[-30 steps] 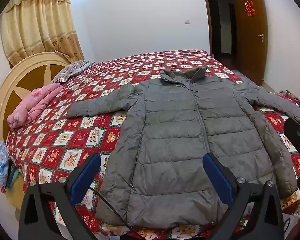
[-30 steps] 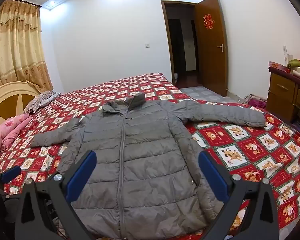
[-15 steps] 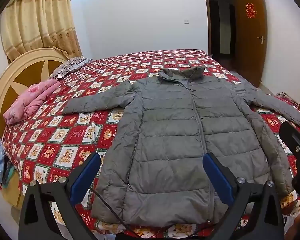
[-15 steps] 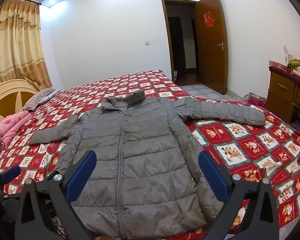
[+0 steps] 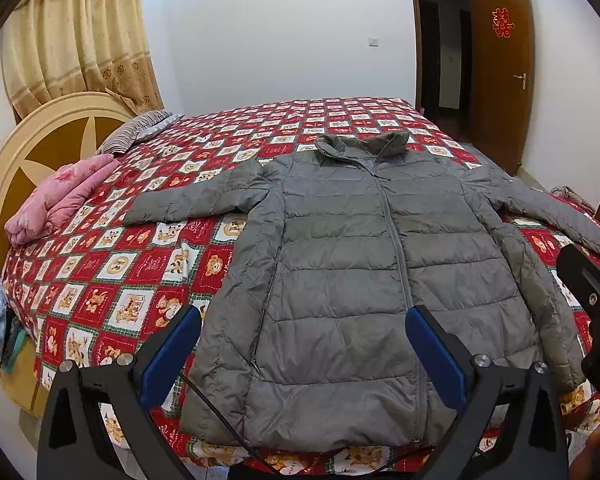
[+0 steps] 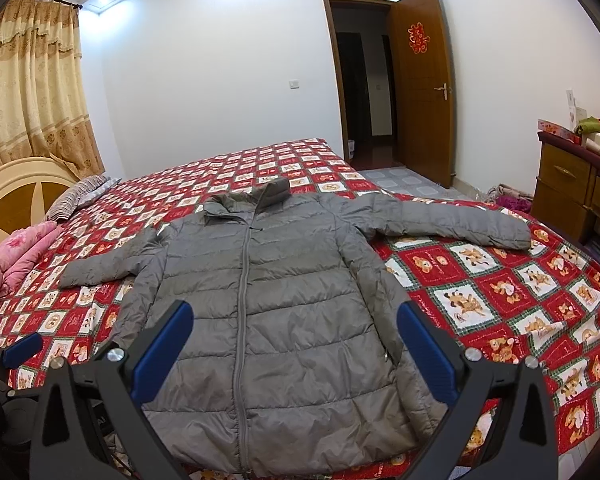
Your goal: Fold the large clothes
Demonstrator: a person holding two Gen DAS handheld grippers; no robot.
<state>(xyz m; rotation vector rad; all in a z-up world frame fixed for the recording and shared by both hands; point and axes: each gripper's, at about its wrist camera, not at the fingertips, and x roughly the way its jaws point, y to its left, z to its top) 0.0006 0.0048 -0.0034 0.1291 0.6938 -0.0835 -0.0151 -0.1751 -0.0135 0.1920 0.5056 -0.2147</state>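
One grey jacket (image 5: 352,280) lies flat on the bed (image 5: 140,264), both sleeves spread. Two hand-held grippers, left (image 5: 304,352) and right (image 6: 292,344), hover released above its hem. Beside the jacket: one pink quilt (image 5: 60,200), one striped pillow (image 5: 136,134).

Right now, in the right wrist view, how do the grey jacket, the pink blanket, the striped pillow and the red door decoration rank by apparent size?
1. grey jacket, by far the largest.
2. pink blanket, partly cut by the frame edge.
3. striped pillow, close to the blanket; it lies farther away, so this order is unsure.
4. red door decoration, smallest.
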